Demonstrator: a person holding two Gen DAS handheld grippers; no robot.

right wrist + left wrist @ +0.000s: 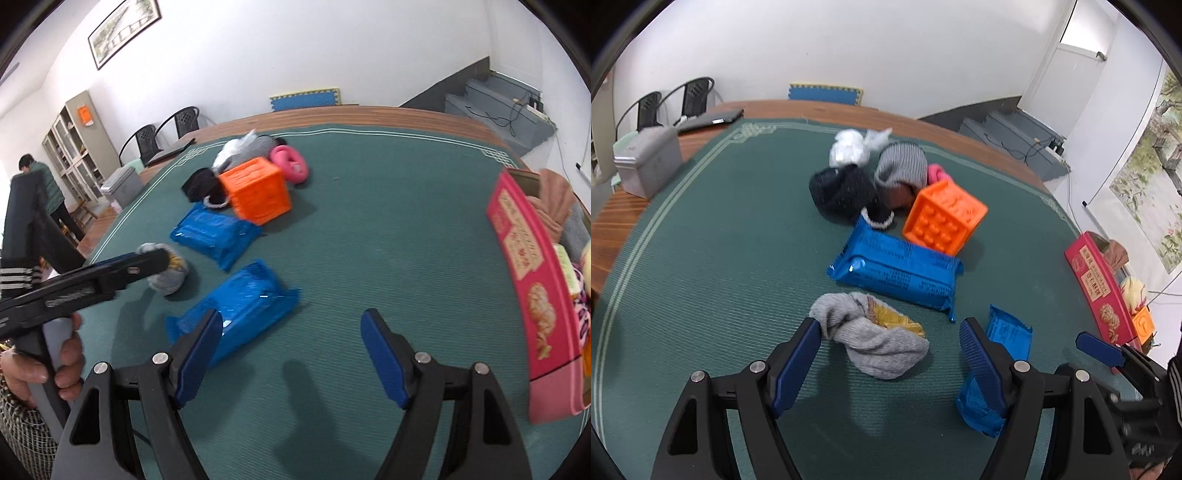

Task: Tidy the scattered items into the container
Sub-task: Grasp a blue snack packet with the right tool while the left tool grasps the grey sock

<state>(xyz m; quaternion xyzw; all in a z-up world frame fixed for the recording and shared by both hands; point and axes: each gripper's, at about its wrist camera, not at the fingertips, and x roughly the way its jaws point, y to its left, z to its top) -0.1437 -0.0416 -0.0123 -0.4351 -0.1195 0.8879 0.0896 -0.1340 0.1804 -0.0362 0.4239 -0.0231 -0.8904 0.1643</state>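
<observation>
- Green matting [701,258] covers the table, and the orange cube [943,218] near its middle serves as the landmark.
- Just in front of the cube lies a large blue packet [897,269]; behind it sit a dark knitted bundle [842,192], a grey striped bundle [901,166] and a white bag [849,147].
- Nearer than the large packet rests a grey sock bundle [871,336], between the spread, empty jaws of the left gripper [890,354].
- Right gripper [291,354] also stands apart and empty, its left finger [199,350] over a second blue packet [243,306].
- Far to the cube's right stands the pink box [532,295], the container, with soft items already inside.
</observation>
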